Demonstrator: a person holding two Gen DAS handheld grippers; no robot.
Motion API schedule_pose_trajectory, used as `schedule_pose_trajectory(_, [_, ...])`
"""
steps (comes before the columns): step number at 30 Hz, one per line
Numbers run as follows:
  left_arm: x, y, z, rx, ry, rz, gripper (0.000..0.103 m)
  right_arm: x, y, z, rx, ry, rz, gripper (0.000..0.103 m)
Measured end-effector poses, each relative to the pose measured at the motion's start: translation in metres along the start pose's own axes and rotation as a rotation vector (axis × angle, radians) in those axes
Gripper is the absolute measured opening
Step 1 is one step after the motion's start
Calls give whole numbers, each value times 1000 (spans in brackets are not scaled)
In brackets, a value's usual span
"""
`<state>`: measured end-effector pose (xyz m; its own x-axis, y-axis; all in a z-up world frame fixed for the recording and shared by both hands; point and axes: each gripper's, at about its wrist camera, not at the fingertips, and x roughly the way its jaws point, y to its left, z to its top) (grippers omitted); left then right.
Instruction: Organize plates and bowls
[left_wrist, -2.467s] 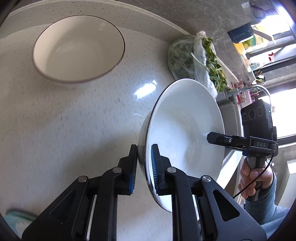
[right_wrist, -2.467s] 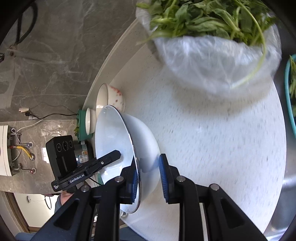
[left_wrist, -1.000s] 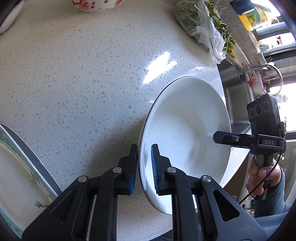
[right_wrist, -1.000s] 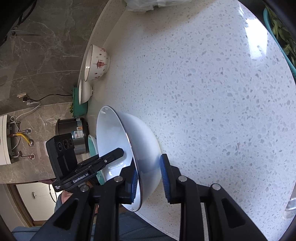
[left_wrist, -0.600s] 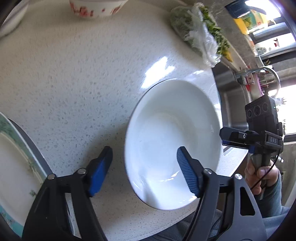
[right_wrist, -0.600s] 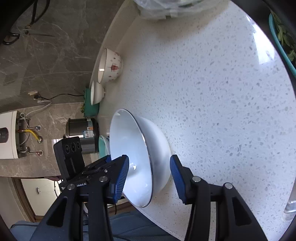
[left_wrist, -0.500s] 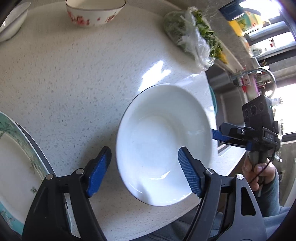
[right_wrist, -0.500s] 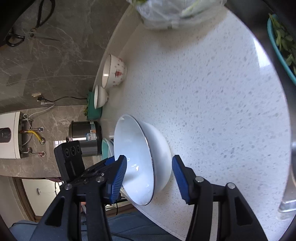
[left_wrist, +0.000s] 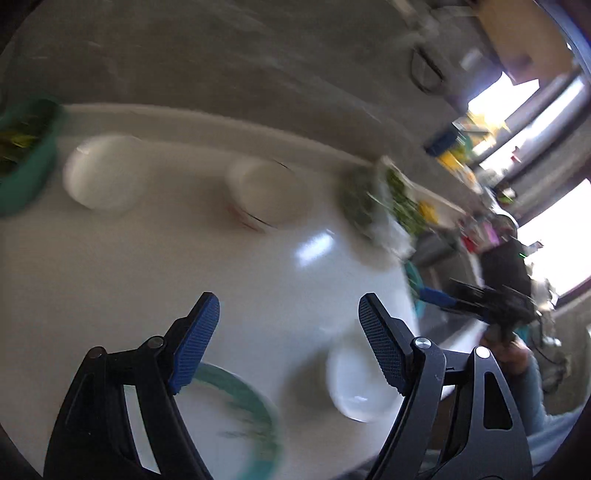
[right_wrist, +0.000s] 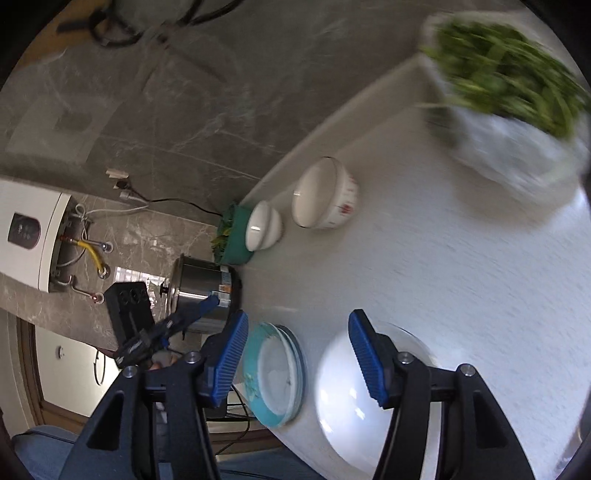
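The deep white bowl (left_wrist: 352, 384) (right_wrist: 340, 406) rests upright on the speckled counter near its front edge, beside a stack of teal-rimmed plates (left_wrist: 236, 402) (right_wrist: 275, 380). My left gripper (left_wrist: 286, 310) hovers well above the counter, its jaws opening with nothing between them. My right gripper (right_wrist: 297, 325) is also raised over the bowl, jaws opening and empty. At the back stand a flowered bowl (left_wrist: 266, 192) (right_wrist: 327, 199) and a small white bowl (left_wrist: 103, 173) (right_wrist: 262, 225). Both views are blurred by motion.
A bag of leafy greens (left_wrist: 373, 203) (right_wrist: 509, 110) sits at the back right, and a green basket (left_wrist: 22, 155) (right_wrist: 232, 240) at the back left. A steel pot (right_wrist: 199, 295) stands left of the plates. Beyond the counter's right end is a sink area.
Both grippers let go of the white bowl's rim, opened wide and lifted away. The bowl now sits on the counter next to the plates.
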<state>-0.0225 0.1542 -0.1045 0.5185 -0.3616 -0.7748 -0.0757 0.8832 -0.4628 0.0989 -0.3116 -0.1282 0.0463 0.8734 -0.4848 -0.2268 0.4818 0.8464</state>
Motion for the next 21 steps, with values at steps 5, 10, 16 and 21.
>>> schedule_pose_trajectory(5, [-1,109,47,-70,-72,122,77,79,69,33,-74,6,-12,61])
schedule_pose_trajectory(10, [26,184,72,-134,-31,110,75,173,108,77,-92,51,-40,61])
schedule_pose_trajectory(16, [61,214,84,-148,8,51,74,264,117,107,-84,129,-132,61])
schedule_pose_trajectory(21, [84,237,93,-205,22,-20,52,307,98,123,-44,183,-172,60])
